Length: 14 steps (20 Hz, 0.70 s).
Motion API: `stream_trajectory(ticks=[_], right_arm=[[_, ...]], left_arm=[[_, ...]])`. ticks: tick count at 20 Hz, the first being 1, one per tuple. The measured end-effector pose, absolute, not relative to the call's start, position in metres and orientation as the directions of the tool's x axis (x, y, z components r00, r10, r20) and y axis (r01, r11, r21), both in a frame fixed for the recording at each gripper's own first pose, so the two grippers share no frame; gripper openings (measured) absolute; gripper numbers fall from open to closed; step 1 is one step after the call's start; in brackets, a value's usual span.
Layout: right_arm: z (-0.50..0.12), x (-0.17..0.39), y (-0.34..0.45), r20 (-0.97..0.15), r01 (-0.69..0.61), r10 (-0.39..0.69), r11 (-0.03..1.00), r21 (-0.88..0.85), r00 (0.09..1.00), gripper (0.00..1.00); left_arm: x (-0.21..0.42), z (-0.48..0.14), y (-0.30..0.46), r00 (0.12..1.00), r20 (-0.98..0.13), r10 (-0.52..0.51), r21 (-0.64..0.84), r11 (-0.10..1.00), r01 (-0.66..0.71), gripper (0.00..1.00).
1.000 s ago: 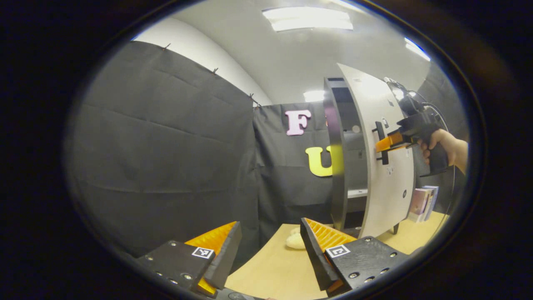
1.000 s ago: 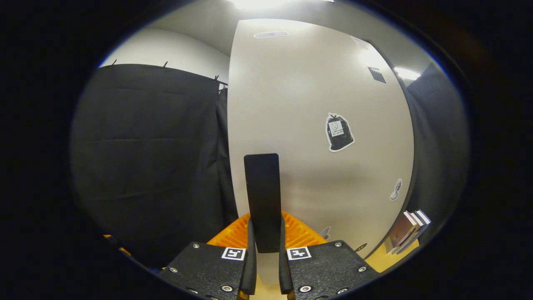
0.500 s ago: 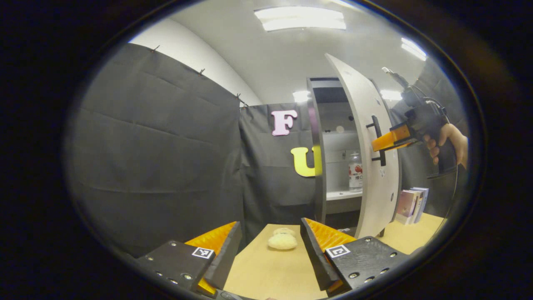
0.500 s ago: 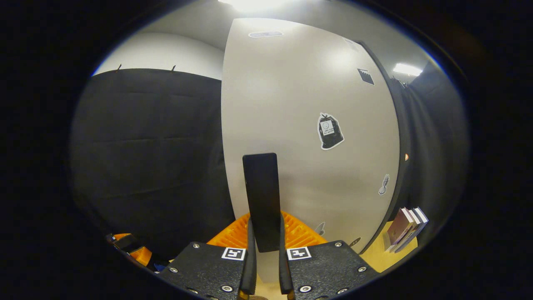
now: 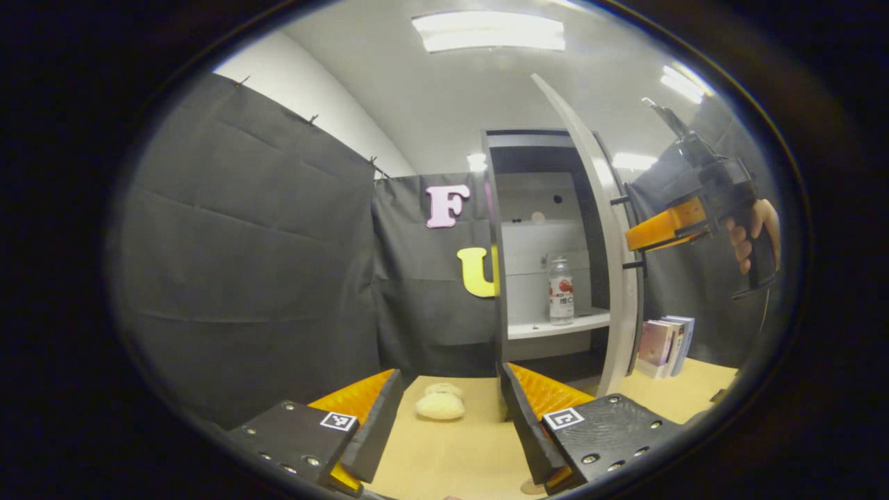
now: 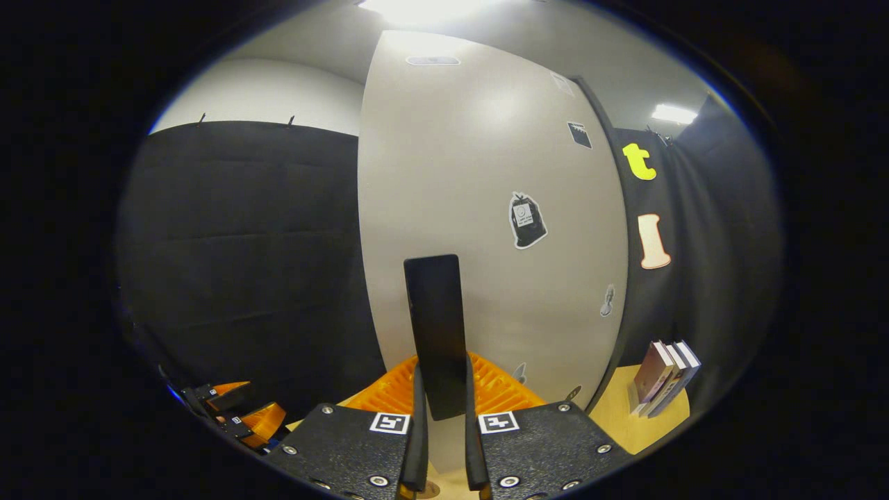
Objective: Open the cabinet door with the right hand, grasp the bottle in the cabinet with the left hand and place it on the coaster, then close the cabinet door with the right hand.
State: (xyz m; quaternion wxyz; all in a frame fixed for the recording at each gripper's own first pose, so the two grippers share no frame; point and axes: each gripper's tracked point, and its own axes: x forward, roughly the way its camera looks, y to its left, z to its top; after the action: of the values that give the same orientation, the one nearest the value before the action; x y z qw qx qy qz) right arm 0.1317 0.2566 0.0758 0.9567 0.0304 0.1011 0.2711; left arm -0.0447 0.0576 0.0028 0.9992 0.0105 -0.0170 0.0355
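Right gripper (image 6: 442, 444) clamps the door handle (image 6: 435, 333); left gripper (image 5: 448, 417) gapes wide; the bottle (image 5: 560, 292) looks rigid, slick, likely light, best grasped mid-body.

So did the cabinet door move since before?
Yes. The cabinet door has swung further open, away from the cabinet's front edge toward the books, so the bottle on the shelf now shows. The right tongs hold its handle.

Right gripper (image 6: 442, 423) fingers pinched together; left gripper (image 5: 451, 423) fingers spread apart.
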Motion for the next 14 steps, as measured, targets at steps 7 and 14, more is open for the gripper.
stream_trajectory(ticks=[7,14], right_arm=[[0.080,0.110,0.221,-0.179,-0.487,0.498,0.867,0.104,0.848,0.22],[0.078,0.101,0.175,-0.186,-0.427,0.439,0.899,0.101,0.879,0.21]], left_arm=[[-0.028,0.007,0.015,0.999,0.048,-0.008,0.007,1.000,0.007,0.87],[-0.022,0.008,-0.028,0.996,0.051,-0.077,-0.008,0.997,0.078,0.88]])
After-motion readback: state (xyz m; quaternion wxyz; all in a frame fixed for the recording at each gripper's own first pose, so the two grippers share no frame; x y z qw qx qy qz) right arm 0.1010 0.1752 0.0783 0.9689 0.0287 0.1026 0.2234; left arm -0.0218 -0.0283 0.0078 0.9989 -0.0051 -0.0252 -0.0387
